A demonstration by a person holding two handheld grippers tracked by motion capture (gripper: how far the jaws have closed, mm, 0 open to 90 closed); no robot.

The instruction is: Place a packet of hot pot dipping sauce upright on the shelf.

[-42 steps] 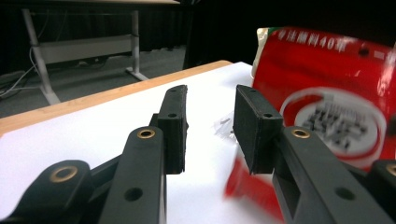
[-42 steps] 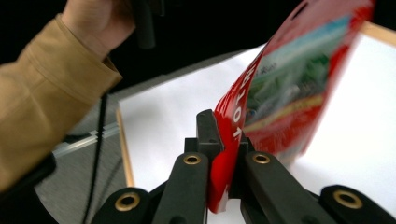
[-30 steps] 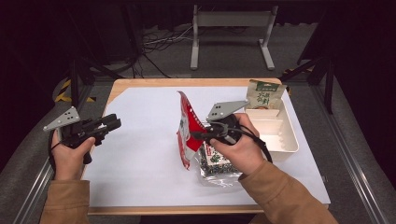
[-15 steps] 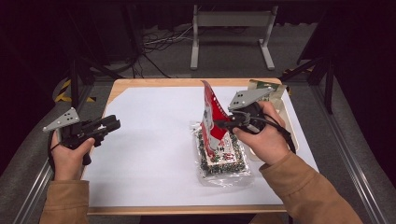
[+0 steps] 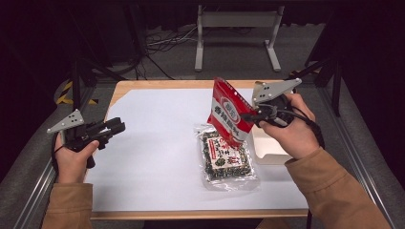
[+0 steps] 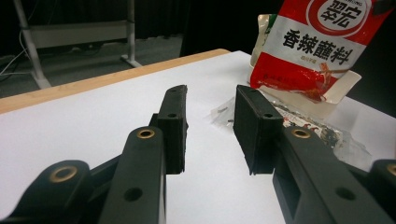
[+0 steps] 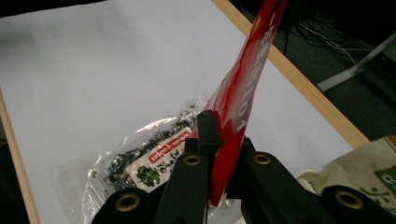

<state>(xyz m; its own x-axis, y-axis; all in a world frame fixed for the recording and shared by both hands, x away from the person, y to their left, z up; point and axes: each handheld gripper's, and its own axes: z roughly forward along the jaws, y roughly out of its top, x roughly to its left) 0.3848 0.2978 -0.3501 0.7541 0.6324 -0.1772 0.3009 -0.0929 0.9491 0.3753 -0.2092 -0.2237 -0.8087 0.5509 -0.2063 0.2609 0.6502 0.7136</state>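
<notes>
Your right gripper point(image 5: 249, 116) pinches the red packet point(image 5: 230, 113) upright, long axis near vertical; your left gripper point(image 5: 116, 128) stands spread, empty.

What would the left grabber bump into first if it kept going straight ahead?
Probably the clear seaweed packet lying flat on the white table cover. The open left gripper points toward it over bare cover. The red sauce packet, held up by the right gripper, hangs just beyond; depth is hard to judge.

white tray point(image 5: 267, 149) mostly behind right hand point(image 5: 290, 131), red packet point(image 6: 322, 42) top cropped
</notes>
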